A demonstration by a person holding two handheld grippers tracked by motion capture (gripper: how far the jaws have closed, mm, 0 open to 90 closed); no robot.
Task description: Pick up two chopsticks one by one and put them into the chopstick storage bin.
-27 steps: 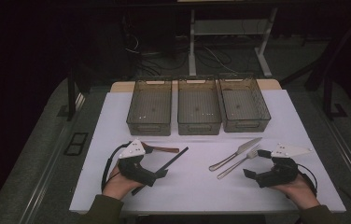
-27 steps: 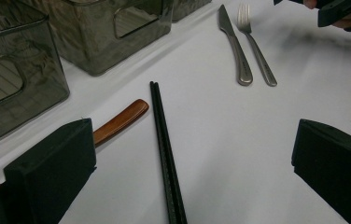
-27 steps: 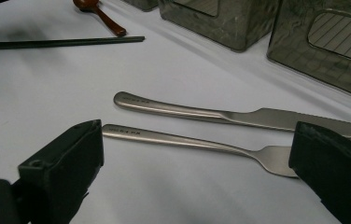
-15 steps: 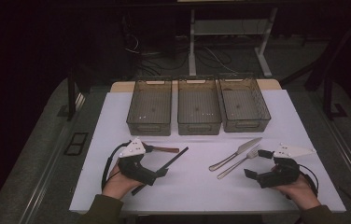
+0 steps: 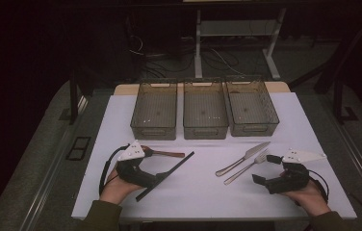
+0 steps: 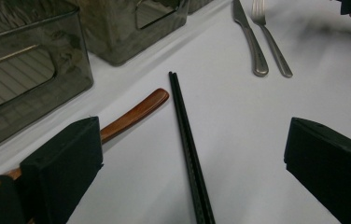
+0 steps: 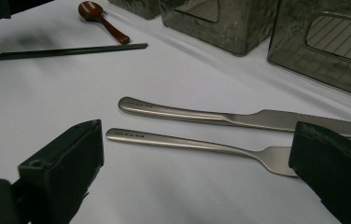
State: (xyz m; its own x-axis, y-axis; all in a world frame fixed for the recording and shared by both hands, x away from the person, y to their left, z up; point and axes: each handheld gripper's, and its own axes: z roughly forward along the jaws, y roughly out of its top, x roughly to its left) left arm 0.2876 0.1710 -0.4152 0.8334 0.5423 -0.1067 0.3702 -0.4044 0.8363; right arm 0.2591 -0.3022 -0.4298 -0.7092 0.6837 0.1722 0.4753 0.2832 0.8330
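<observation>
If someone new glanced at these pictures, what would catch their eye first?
Probably the three smoky bins lined up at the far edge of the white table. Next, the cutlery: black chopsticks and a wooden spoon by the open left gripper, knife and fork by the open right gripper.

Black chopsticks (image 6: 187, 144), steel fork (image 7: 201, 145) lying flat.

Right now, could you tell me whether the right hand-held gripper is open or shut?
Open: the right hand-held gripper has its jaws spread wide, with the fork lying untouched between them.
</observation>
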